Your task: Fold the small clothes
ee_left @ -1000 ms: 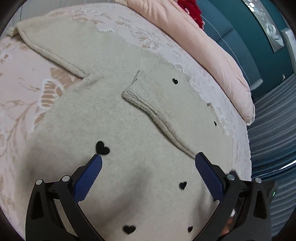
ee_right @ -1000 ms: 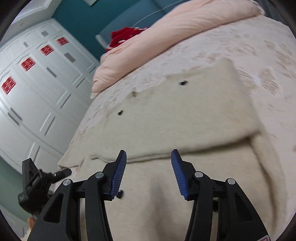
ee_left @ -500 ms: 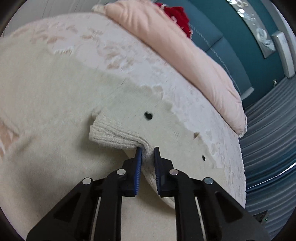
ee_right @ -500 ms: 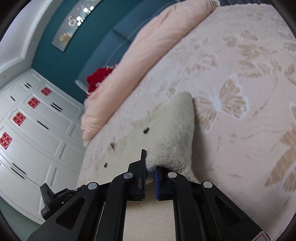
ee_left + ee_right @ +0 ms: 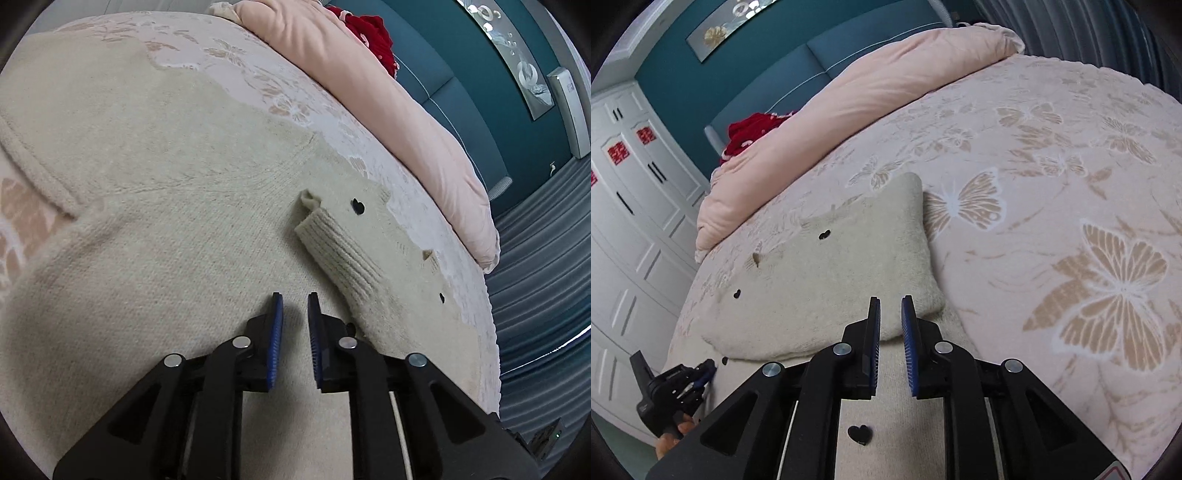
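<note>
A cream knit sweater (image 5: 166,206) with small black hearts lies spread on the bed. One sleeve with a ribbed cuff (image 5: 332,254) is folded across its body. My left gripper (image 5: 294,301) hovers just left of that cuff, jaws a narrow gap apart and empty. In the right wrist view the folded-over part of the sweater (image 5: 827,291) lies ahead of my right gripper (image 5: 891,302), whose jaws also stand a narrow gap apart with nothing between them. The left gripper shows at the lower left there (image 5: 701,373).
The bed has a pink bedspread (image 5: 1071,221) with butterfly patterns. A rolled pink duvet (image 5: 369,92) lies along the teal headboard with a red garment (image 5: 750,133) beside it. White wardrobe doors (image 5: 628,221) stand past the bed's edge.
Both grippers were shut on sweater fabric half a second ago. Both have let go, opened slightly and pulled back. The sleeve and folded part now lie flat.
</note>
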The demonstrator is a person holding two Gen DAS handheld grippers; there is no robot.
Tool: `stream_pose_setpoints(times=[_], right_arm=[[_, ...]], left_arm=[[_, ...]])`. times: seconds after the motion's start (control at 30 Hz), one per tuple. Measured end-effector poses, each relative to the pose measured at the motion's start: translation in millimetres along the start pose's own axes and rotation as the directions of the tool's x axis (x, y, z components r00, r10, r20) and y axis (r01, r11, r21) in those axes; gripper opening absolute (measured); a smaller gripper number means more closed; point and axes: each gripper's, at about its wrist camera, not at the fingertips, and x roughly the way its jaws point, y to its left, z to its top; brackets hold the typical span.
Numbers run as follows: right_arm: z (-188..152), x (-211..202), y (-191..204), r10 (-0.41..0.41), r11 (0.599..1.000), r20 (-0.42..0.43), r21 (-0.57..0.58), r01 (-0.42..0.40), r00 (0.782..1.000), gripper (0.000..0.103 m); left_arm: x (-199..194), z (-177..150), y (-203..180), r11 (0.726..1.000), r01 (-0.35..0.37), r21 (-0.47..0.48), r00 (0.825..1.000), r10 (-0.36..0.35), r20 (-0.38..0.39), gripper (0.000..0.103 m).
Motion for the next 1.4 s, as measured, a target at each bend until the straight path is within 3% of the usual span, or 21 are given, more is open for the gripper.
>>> stream_pose_setpoints(times=[0.07, 0.1, 0.13, 0.17, 0.27, 0.33, 0.4, 0.47, 0.5, 0.57, 0.63, 0.7, 0.77, 0.87, 0.97, 1.07, 1.13, 1.17, 1.2, 1.3, 1.4], right_arm=[[0, 36, 6, -0.102, 0.991, -0.093, -0.096, 0.093, 0.990, 0.017], [-7, 51, 6, -0.165, 0.979, -0.130, -0.140, 0.147, 0.978, 0.010], [-14, 50, 11, -0.181, 0.973, -0.107, -0.162, 0.163, 0.978, 0.011], [-17, 41, 20, -0.185, 0.970, -0.083, -0.176, 0.168, 0.979, 0.020], [-33, 5, 42, -0.087, 0.981, -0.062, -0.181, 0.075, 0.994, 0.025], [-52, -14, 53, -0.023, 0.985, -0.077, -0.170, 0.010, 0.997, 0.032], [-76, -26, 63, 0.023, 0.988, -0.118, -0.152, -0.041, 0.993, 0.034], [-101, -33, 70, 0.022, 0.987, -0.168, -0.154, -0.048, 0.986, 0.034], [-113, -35, 75, 0.022, 0.986, -0.194, -0.159, -0.054, 0.981, 0.034], [-131, -37, 87, 0.014, 0.983, -0.239, -0.173, -0.057, 0.971, 0.034], [-143, -39, 93, 0.011, 0.982, -0.269, -0.176, -0.061, 0.963, 0.034], [-150, -39, 98, 0.008, 0.984, -0.292, -0.169, -0.060, 0.956, 0.037], [-149, -40, 99, 0.028, 0.987, -0.309, -0.144, -0.076, 0.951, 0.038], [-145, -46, 100, 0.054, 0.987, -0.290, -0.127, -0.094, 0.955, 0.040], [-136, -52, 95, 0.064, 0.989, -0.263, -0.111, -0.097, 0.963, 0.041], [-128, -60, 83, 0.069, 0.993, -0.244, -0.079, -0.091, 0.967, 0.044], [-124, -63, 73, 0.061, 0.994, -0.240, -0.072, -0.080, 0.969, 0.048], [-122, -63, 68, 0.048, 0.995, -0.242, -0.073, -0.068, 0.969, 0.048], [-120, -64, 63, 0.040, 0.995, -0.245, -0.078, -0.061, 0.969, 0.048], [-112, -70, 53, -0.002, 0.992, -0.227, -0.121, -0.026, 0.974, 0.050], [-102, -73, 62, -0.065, 0.961, -0.178, -0.275, 0.014, 0.982, 0.051]], left_arm=[[-16, 3, 7, 1.000, 0.006, -0.031, 1.000, -0.005, 0.018, 0.041], [-28, 7, 13, 0.999, -0.002, -0.049, 0.999, 0.004, 0.042, 0.054], [-39, 13, 21, 0.997, -0.019, -0.070, 0.997, 0.024, 0.067, 0.060], [-54, 23, 33, 0.995, -0.036, -0.094, 0.994, 0.045, 0.098, 0.070], [-96, 59, 81, 0.976, -0.130, -0.176, 0.969, 0.163, 0.188, 0.094], [-124, 87, 118, 0.947, -0.221, -0.231, 0.935, 0.273, 0.224, 0.095], [-145, 115, 158, 0.895, -0.322, -0.308, 0.891, 0.397, 0.219, 0.096], [-156, 137, 194, 0.852, -0.355, -0.386, 0.870, 0.452, 0.199, 0.097], [-157, 146, 212, 0.833, -0.344, -0.433, 0.874, 0.452, 0.177, 0.097], [-156, 154, 245, 0.799, -0.260, -0.543, 0.908, 0.394, 0.144, 0.096], [-163, 156, 255, 0.773, -0.160, -0.614, 0.910, 0.356, 0.211, 0.092], [-159, 172, 241, 0.829, -0.107, -0.548, 0.929, 0.280, 0.242, 0.018], [-156, 191, 204, 0.887, -0.182, -0.425, 0.923, 0.303, 0.238, 0.013], [-162, 202, 112, 0.971, -0.152, -0.183, 0.936, 0.201, 0.290, 0.007], [-163, 180, -6, 0.997, -0.012, 0.078, 0.956, -0.011, 0.292, 0.007], [-133, 113, -115, 0.945, 0.116, 0.307, 0.971, -0.172, 0.163, 0.010], [-96, 54, -155, 0.915, 0.161, 0.370, 0.982, -0.187, 0.035, 0.035], [-76, 23, -164, 0.911, 0.156, 0.381, 0.987, -0.161, -0.020, 0.066], [-56, -8, -166, 0.911, 0.148, 0.385, 0.989, -0.129, -0.076, 0.079], [-20, -79, -136, 0.930, 0.137, 0.340, 0.973, -0.063, -0.220, 0.078], [-24, -103, -74, 0.980, 0.104, 0.171, 0.968, -0.060, -0.246, 0.078]])
